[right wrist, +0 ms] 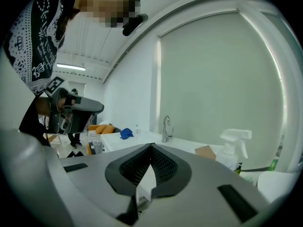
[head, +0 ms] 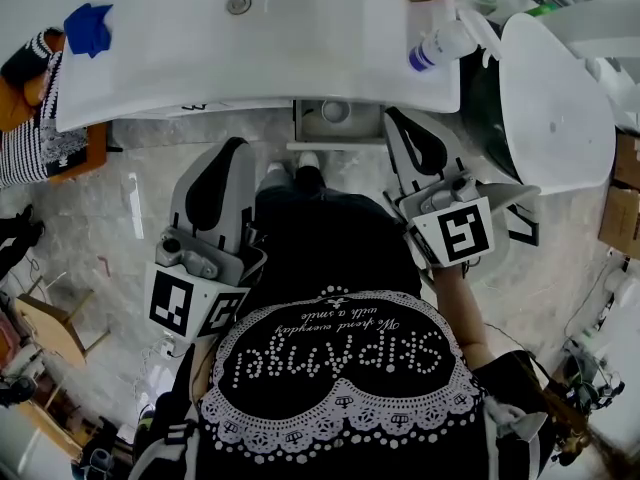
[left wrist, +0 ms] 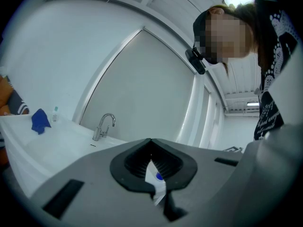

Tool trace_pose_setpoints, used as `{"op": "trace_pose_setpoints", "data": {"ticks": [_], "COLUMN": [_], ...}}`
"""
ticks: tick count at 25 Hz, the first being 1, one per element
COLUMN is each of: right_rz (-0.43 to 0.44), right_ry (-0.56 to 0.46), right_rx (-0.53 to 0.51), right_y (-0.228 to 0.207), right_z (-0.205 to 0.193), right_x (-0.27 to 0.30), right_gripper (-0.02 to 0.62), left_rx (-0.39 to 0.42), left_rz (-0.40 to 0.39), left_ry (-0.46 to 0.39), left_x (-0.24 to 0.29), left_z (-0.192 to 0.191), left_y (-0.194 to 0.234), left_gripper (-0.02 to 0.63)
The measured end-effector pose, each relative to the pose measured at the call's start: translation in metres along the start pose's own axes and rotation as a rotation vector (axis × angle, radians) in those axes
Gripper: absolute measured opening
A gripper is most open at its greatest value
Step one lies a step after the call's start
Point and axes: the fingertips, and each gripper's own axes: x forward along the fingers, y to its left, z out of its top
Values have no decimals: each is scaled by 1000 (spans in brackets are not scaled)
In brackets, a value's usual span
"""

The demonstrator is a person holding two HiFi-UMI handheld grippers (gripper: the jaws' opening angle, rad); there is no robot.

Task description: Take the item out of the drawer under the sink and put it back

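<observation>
- The drawer (head: 362, 126) stands open under the front edge of the white desk (head: 200, 68), at upper centre of the head view. It is a shallow grey tray, with its long side running left to right in the frame.
- The item (head: 335, 111) lies inside the drawer, left of its middle. It is small, round and pale grey with a lighter centre.
- From above the item shows only a round outline, so I cannot tell its long axis or which way it points.
- The left claw (head: 238, 146) is at centre left, below the desk edge and well apart from the drawer. In the left gripper view its jaws (left wrist: 150, 140) meet at the tips and grip nothing.
- The right claw (head: 395, 118) has its tip just right of the drawer. In the right gripper view its jaws (right wrist: 151, 145) are closed together and empty.
- On the desk are a blue cloth (head: 88, 28) at upper left and a spray bottle (head: 445, 43) with a blue label at upper right.
- A drain (head: 238, 4) sits in the basin, and the faucet (left wrist: 103, 126) shows in the left gripper view.
</observation>
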Motion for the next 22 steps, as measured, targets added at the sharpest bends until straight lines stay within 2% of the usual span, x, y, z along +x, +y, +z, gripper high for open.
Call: {"op": "trace_pose_setpoints", "data": {"ticks": [11,16,22], "right_rz": [-48,-85,-90], "right_ry": [-19,-20,-27], "right_rx": [51,60,88], "right_y": [-5,-6,4], "right_z": [10,11,10], "right_x": [-19,-32,-36], "right_gripper": [17,17,17], "left_rx": [-21,-4,-5], "left_rz": [34,-5,-5], "left_ry": [28,1,15], "left_x": [1,1,-1], "left_z": [-1,0,-3], "left_y": [4,0,2], "left_gripper": [5,5,5]}}
